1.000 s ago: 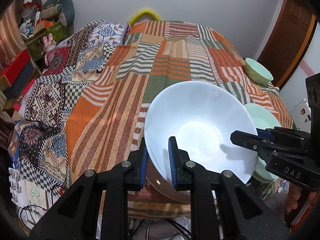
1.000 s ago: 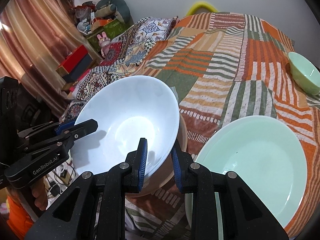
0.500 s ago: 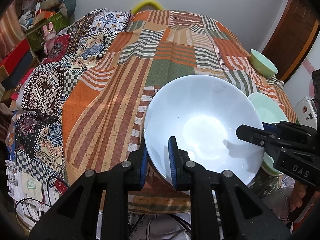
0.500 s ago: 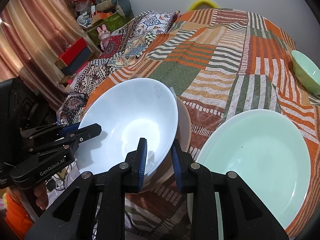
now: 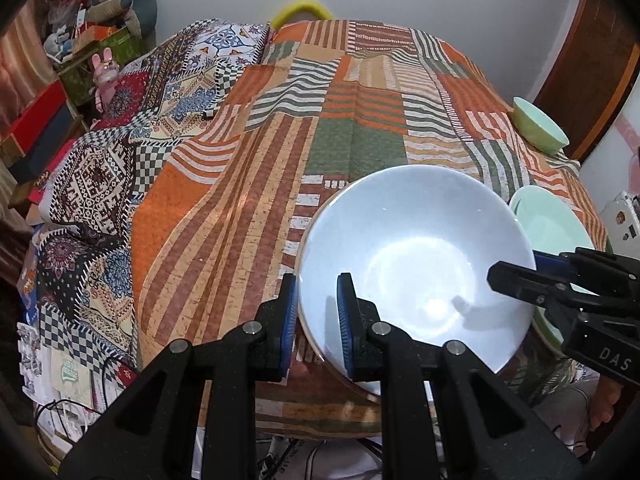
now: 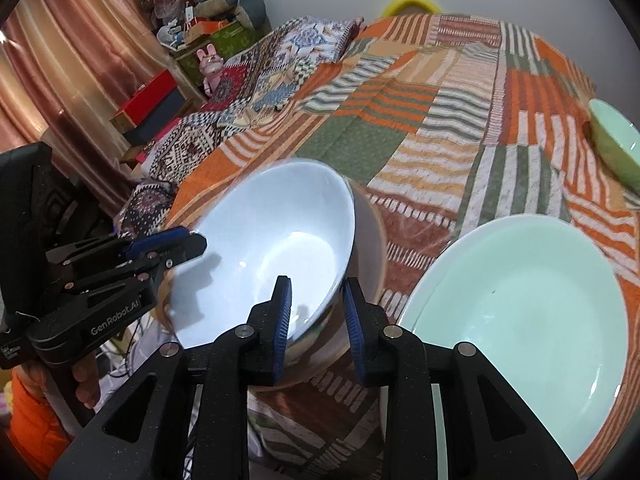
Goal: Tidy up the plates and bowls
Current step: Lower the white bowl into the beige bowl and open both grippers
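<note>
A large pale blue bowl [image 5: 416,264] is held over the near edge of the patchwork-covered table, above a tan bowl [image 6: 368,236] whose rim shows behind it. My left gripper [image 5: 317,316] is shut on the blue bowl's near-left rim. My right gripper [image 6: 316,312] is shut on the bowl's [image 6: 276,248] opposite rim; it shows in the left wrist view [image 5: 516,276]. A mint green plate [image 6: 520,316] lies to the right on the table. A small mint green bowl [image 5: 538,130] sits at the far right edge.
The patchwork cloth [image 5: 320,120] covers the table and drapes off the left side. Boxes, a pink toy rabbit [image 5: 105,76] and clutter stand at the far left. A wooden door [image 5: 592,64] is at the far right. Cables lie on the floor below.
Both grippers have carried the blue bowl slightly lower and nearer the tan bowl; the bowl tilts a little more in the right wrist view. Grips are unchanged.
</note>
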`<state>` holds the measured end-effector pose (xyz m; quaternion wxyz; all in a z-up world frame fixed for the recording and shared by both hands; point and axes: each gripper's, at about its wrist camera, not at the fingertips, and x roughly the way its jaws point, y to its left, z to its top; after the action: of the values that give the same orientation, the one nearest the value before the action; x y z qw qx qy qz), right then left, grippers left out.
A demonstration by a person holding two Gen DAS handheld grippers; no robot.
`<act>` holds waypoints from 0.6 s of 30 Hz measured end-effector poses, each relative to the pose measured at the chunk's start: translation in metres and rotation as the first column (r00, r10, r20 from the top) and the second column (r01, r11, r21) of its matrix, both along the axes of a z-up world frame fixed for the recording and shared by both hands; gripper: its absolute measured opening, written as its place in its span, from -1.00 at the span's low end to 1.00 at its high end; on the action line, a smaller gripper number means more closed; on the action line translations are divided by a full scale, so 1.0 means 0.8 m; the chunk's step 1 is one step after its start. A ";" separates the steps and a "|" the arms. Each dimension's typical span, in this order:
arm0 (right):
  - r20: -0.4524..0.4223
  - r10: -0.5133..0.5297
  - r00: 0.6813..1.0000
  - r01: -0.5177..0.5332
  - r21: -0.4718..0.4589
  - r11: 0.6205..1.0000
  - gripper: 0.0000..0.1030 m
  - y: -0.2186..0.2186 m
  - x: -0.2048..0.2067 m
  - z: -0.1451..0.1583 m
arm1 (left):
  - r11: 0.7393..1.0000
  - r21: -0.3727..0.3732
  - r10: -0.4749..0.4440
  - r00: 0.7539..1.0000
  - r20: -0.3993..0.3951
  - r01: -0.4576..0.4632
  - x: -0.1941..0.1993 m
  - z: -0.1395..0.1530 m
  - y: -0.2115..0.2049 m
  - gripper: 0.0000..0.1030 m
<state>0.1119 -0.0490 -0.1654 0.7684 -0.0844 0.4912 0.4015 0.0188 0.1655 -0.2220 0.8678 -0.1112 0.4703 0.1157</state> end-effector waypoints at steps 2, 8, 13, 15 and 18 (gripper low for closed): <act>0.016 0.005 1.000 -0.005 -0.008 1.000 -0.48 0.001 -0.001 0.002 | 1.000 0.007 -0.002 1.000 -0.002 0.002 0.000 -0.001 0.000 -0.65; 0.003 0.004 1.000 -0.004 0.000 1.000 -0.46 -0.002 0.002 0.001 | 1.000 0.011 -0.005 1.000 -0.004 0.005 0.000 0.000 -0.001 -0.65; -0.006 -0.013 1.000 0.014 0.022 1.000 -0.37 -0.011 0.005 0.008 | 1.000 0.006 -0.007 1.000 -0.004 0.007 -0.001 0.005 -0.002 -0.65; 0.009 -0.029 1.000 0.029 0.043 0.999 -0.25 -0.018 0.007 0.016 | 1.000 0.012 -0.010 1.000 0.009 0.010 0.000 0.014 -0.004 -0.65; 0.038 -0.050 0.998 0.047 0.070 0.996 -0.18 -0.031 0.009 0.029 | 1.000 0.020 -0.021 0.999 0.039 0.020 0.001 0.032 -0.011 -0.65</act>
<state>0.1195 -0.0736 -0.1419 0.7900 -0.0535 0.4635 0.3977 0.0195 0.1570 -0.1965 0.8791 -0.1000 0.4530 0.1094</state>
